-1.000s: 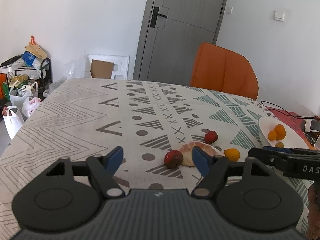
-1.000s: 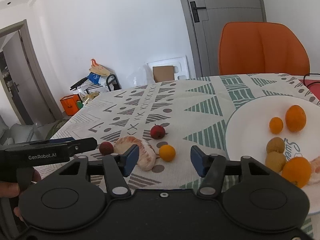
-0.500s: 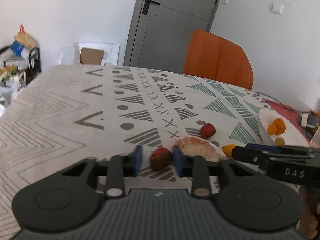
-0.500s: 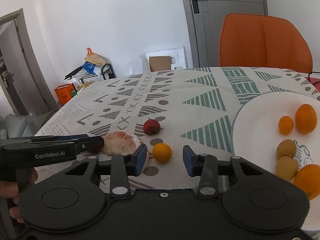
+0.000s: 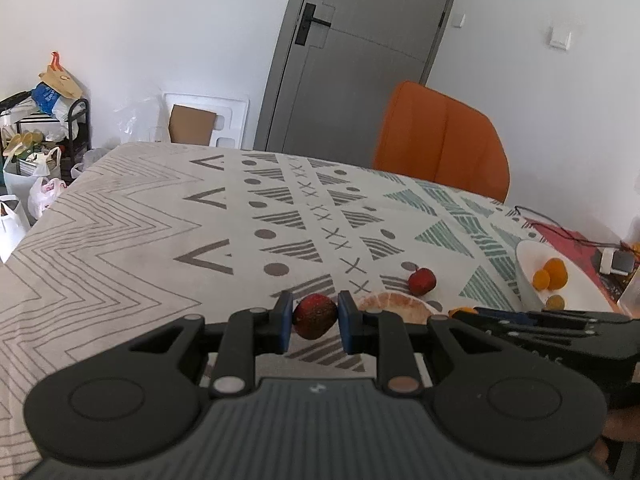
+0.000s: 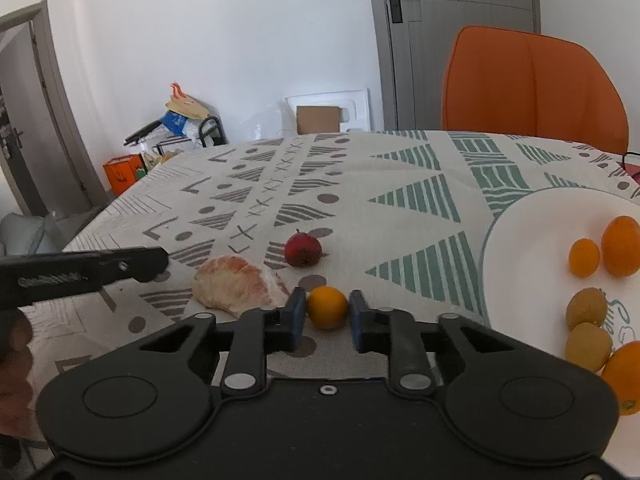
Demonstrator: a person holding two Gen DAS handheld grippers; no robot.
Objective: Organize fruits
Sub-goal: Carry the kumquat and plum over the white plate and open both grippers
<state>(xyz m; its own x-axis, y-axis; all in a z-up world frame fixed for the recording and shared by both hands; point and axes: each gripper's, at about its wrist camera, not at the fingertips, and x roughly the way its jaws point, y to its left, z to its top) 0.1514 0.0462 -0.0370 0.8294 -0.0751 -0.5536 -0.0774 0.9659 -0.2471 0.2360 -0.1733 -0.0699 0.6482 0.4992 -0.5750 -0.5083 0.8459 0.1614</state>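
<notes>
My left gripper (image 5: 315, 322) is shut on a dark red fruit (image 5: 315, 315) low over the patterned tablecloth. A peeled citrus piece (image 5: 394, 303) lies just right of it, with a small red apple (image 5: 422, 281) beyond. In the right wrist view my right gripper (image 6: 328, 320) holds a small orange (image 6: 327, 306); its jaws are closing and the blue pads press on the fruit's sides. The citrus piece (image 6: 236, 290) and the apple (image 6: 303, 250) sit left of it. A white plate (image 6: 520, 272) on the right holds oranges and brownish fruits.
An orange chair (image 5: 440, 140) stands behind the table's far edge by a grey door (image 5: 352, 52). Cables and a red mat (image 5: 568, 240) lie past the plate (image 5: 522, 276). Bags and a rack (image 5: 40, 132) crowd the floor at the left.
Both grippers went from open to shut. The left closed on the dark red fruit, then the right moved forward to the small orange and closed on it.
</notes>
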